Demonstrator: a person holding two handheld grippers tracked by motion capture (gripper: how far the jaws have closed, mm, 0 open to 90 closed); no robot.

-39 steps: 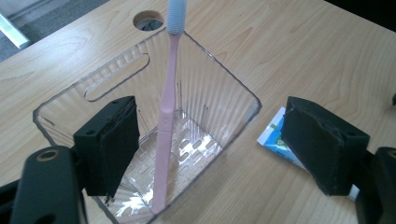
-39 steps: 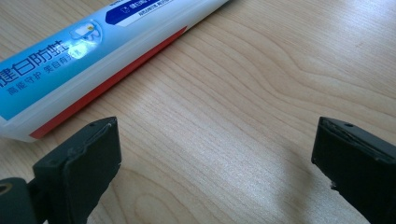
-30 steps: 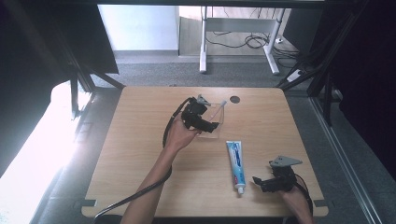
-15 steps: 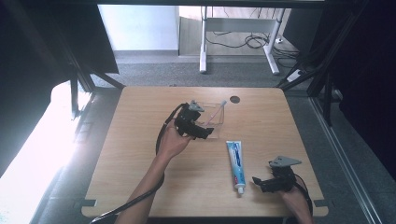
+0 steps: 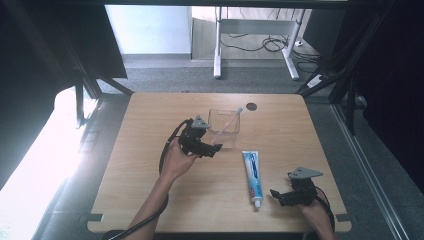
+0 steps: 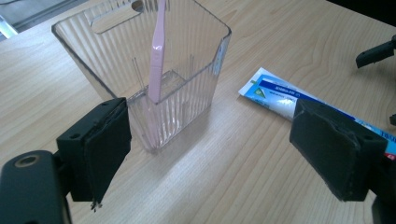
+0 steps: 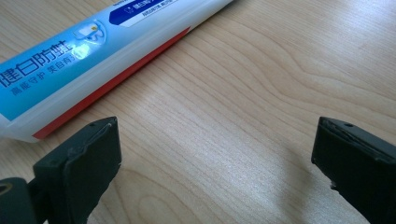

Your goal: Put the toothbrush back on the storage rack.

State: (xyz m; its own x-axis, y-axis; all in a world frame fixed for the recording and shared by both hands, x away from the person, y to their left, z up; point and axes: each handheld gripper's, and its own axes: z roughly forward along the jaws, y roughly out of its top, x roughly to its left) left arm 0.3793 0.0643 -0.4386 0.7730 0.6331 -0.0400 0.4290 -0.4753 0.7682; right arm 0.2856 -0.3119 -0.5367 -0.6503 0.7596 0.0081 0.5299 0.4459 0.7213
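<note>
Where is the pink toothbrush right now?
The pink toothbrush stands tilted inside the clear cup mid-table, just beyond the left gripper, with the toothpaste lying nearby.

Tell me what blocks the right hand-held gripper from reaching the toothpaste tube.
Nothing visible does. The right hand-held gripper sits open just beside the toothpaste tube's cap end, with bare table between them. The clear cup holding the pink toothbrush stands farther off.

Stood on grey carpeted floor [image 5: 165, 75]: a light wooden rectangular table [image 5: 150, 120] with a round dark cable hole [image 5: 251, 106]. Beyond it, a white metal desk frame [image 5: 218, 45] amid tangled black cables [image 5: 260, 42]. Glared brightly at left.
</note>
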